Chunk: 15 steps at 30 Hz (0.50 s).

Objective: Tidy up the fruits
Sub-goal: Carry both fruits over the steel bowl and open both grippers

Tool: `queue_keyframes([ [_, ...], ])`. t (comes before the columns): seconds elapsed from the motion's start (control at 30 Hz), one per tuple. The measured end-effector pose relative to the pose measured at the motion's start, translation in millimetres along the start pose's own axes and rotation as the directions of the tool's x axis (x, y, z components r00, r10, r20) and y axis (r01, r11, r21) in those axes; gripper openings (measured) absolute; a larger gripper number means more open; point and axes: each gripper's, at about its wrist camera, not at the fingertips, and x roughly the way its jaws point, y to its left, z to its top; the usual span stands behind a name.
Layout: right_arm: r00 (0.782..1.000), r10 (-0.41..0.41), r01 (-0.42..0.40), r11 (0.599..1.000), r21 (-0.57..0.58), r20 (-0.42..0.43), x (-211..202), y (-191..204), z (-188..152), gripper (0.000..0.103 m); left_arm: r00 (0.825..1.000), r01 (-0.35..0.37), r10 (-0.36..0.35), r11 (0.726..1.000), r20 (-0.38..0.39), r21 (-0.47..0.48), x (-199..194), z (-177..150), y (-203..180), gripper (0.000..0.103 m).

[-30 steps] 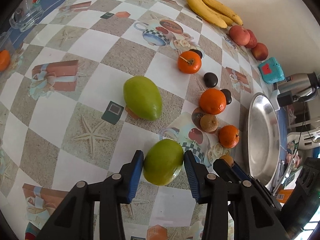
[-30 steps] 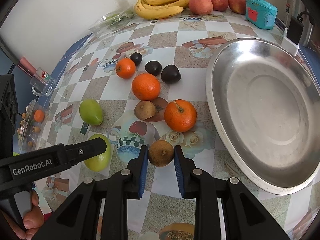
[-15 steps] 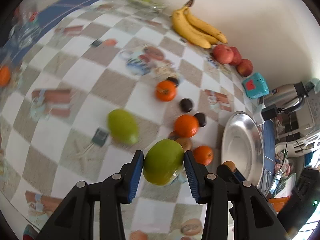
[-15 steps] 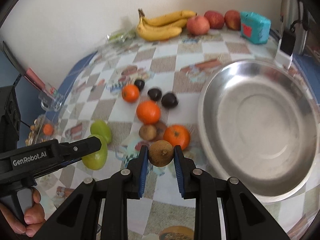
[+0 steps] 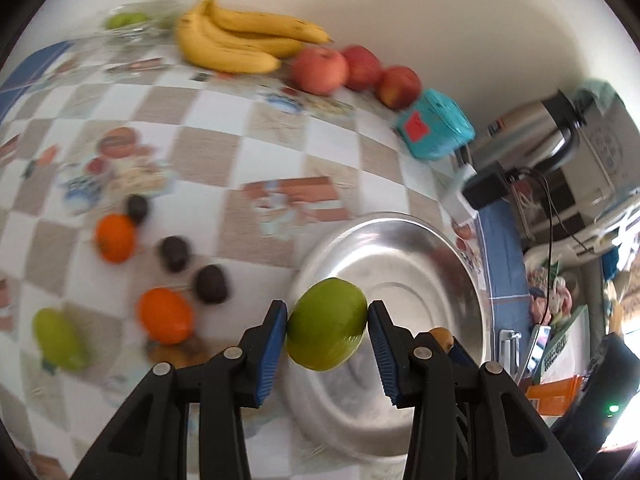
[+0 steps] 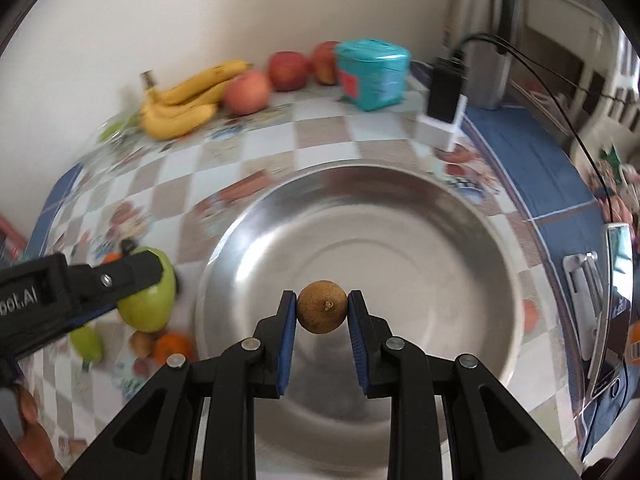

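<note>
Fruit is clamped in both tools above a wide steel basin [image 6: 460,264]. The right tool [image 6: 322,307] grips a small brown, rough-skinned round fruit [image 6: 322,306] between its blue pads, poised over the basin's bare bowl. The left tool [image 5: 327,324] is clenched on a green mango [image 5: 327,324], which hangs over the basin's near-left rim in the left wrist view; from the right wrist view the same mango shows just outside the rim, half covered by the tool's black finger, whose white lettering is cut off at the frame edge and reads only in part.

The tabletop [image 5: 224,120] wears a glossy oilcloth, checked beige and white, printed with cups, starfish and gift boxes and edged in blue. Left of the basin lie a second green mango [image 5: 60,338], two oranges [image 5: 165,314], three dark round fruits [image 5: 211,283] and another brown fruit, all blurred.

Farther back, against a plain pale wall [image 5: 420,8], sits a bunch of bananas [image 5: 236,46], then three red apples [image 5: 320,70] in a row, then a teal box [image 6: 372,73] with a red label whose print is too smeared to read. Beside it a black adapter [image 6: 444,94] stands in a white socket block, its cable running off, with a steel thermos flask [image 5: 524,136] behind.
</note>
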Motion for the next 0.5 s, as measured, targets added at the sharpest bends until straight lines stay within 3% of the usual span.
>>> queue_keyframes([
  [0.27,0.999,-0.04,0.042,0.994,0.097,-0.027,14.1,-31.1,8.4,0.027,0.999,0.019,-0.016,0.999,-0.046,0.051,32.4,1.4,-22.1,0.045],
  [0.4,0.996,-0.059,0.067,0.99,0.121,-0.07,24.1,-40.0,7.3,0.027,0.997,-0.014,0.017,0.999,-0.07,0.047,40.8,0.6,-20.8,0.045],
  [0.5,0.997,-0.025,0.038,0.986,0.164,-0.077,23.8,-46.8,8.3,0.036,0.997,0.004,-0.002,1.0,-0.078,0.024,41.3,0.2,-18.0,0.045],
])
